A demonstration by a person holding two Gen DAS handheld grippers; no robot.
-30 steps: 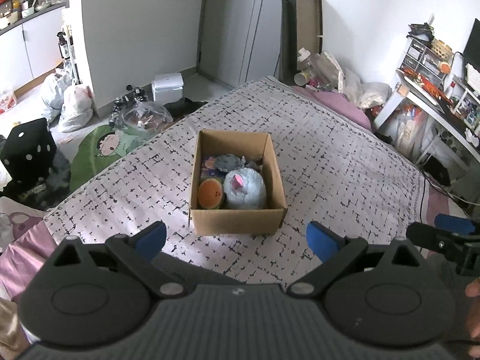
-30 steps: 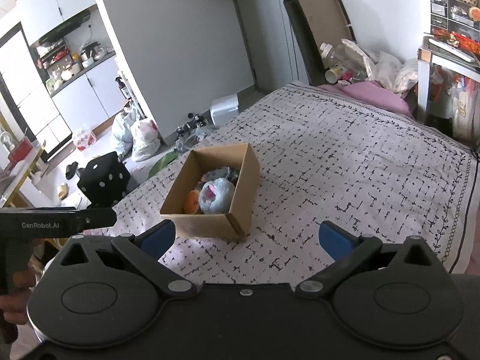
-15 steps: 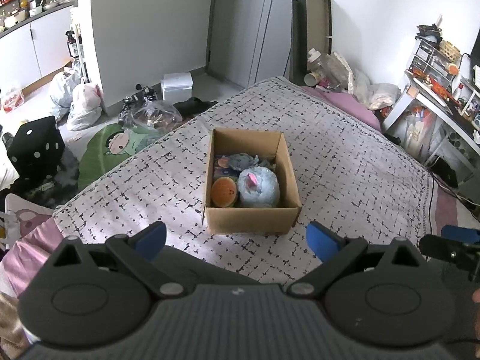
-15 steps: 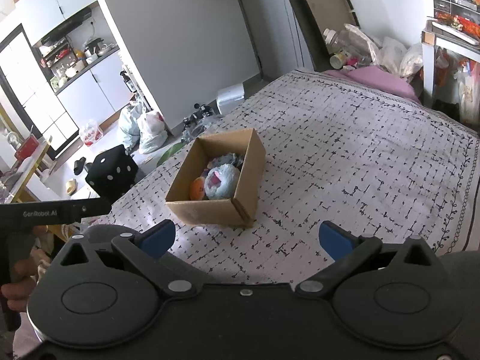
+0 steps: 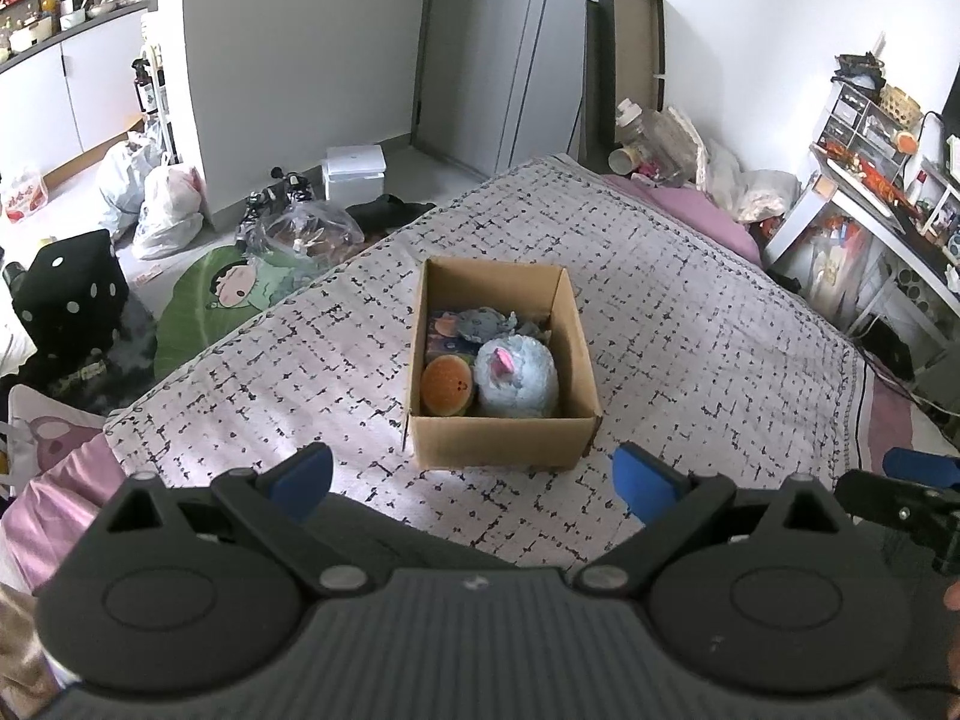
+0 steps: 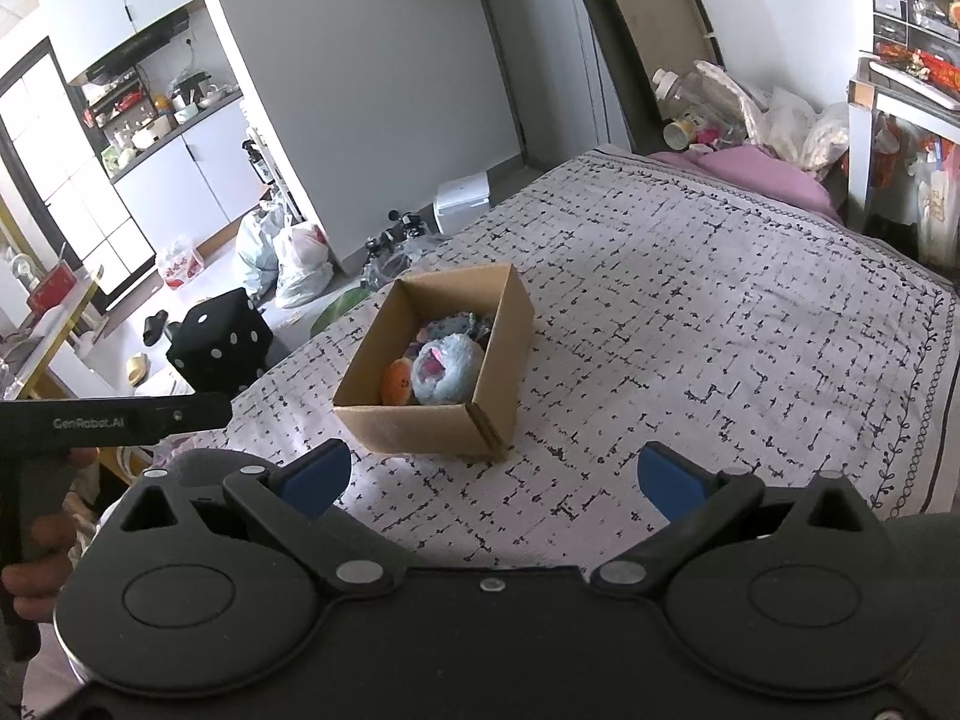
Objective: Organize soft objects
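A cardboard box (image 5: 503, 360) sits on a bed (image 5: 690, 312) covered with a white blanket marked in black dashes. Compared with 1 second ago, the box appears lower and closer to centre in the left wrist view, and the 2 cameras seem to have pulled slightly up and back; nothing in the box has shifted. The left tool (image 5: 474, 477) and the right tool (image 6: 492, 477) both hover above the near edge of the bed, each with its blue-tipped fingers spread wide and holding nothing.

Inside the box lie a round pale blue plush toy (image 5: 517, 377) with a pink patch, a small orange plush (image 5: 447, 387) beside it on the left, and a grey toy (image 5: 483, 324) behind them. No soft object lies loose on the blanket, so the sorting looks finished or close to it.

The left wrist view looks straight down into the box and shows all 3 toys clearly. The right wrist view sees the box from an angle, hiding part of its contents, but shows a hand (image 6: 33, 564) gripping the left tool's handle, plus a black cushion with white dots (image 6: 219, 342) on the floor.
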